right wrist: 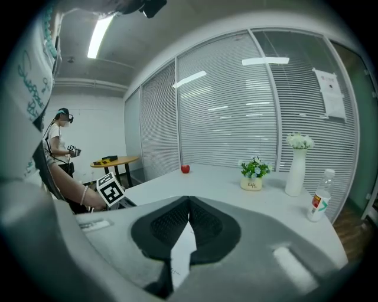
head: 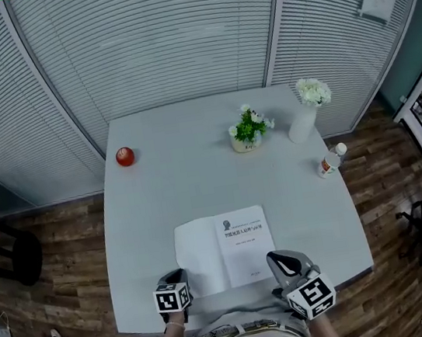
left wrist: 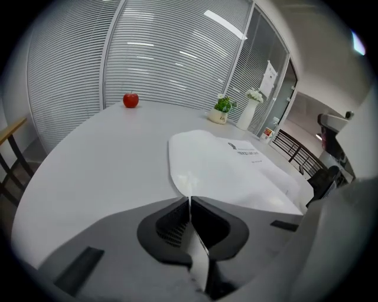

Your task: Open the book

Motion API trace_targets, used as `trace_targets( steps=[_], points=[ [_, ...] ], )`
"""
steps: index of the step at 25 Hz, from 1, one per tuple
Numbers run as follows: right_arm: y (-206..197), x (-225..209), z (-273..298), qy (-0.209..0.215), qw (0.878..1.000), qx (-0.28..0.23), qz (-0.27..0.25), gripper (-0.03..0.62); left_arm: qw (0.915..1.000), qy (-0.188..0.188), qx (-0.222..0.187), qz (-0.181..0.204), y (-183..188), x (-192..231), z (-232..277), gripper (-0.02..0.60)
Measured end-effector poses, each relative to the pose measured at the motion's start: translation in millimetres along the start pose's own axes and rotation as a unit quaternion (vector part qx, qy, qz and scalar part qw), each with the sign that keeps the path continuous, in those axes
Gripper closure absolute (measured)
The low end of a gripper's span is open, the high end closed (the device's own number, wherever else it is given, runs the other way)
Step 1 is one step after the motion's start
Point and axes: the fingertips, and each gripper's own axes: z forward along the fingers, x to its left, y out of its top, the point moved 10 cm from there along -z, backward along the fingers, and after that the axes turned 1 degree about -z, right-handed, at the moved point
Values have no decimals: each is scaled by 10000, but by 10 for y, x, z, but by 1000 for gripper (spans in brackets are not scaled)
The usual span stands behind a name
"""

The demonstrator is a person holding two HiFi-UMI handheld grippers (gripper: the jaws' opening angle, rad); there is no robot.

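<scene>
Book point(head: 227, 249) lies open at the desk's point(head: 196, 174) near edge, blank leaf left, title page right. Left gripper point(left wrist: 189, 198) is clamped on the blank leaf's near-left corner. Right gripper point(right wrist: 189, 200), at the book's near-right corner, has its tips pressed together; printed paper shows in the gap behind them, can't tell if pinched.

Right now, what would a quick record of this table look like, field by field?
surface: white table
book: lies open near the front edge, printed title page up
left gripper: jaws shut on the book's near left corner
right gripper: jaws shut on the book's near right corner
elsewhere on top: apple, potted plant, vase with white flowers, bottle
</scene>
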Motion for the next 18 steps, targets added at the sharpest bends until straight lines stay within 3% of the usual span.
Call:
trace_targets(
  steps=[12,18],
  points=[
    [-19,39,21,121,9999,55,-32,591,9951,603,-311,721,-116,-136,49,561],
    [-23,27,-18,84,9999,49,-73,591,9916,869,-674,678,-136,-163,-15,552]
  ],
)
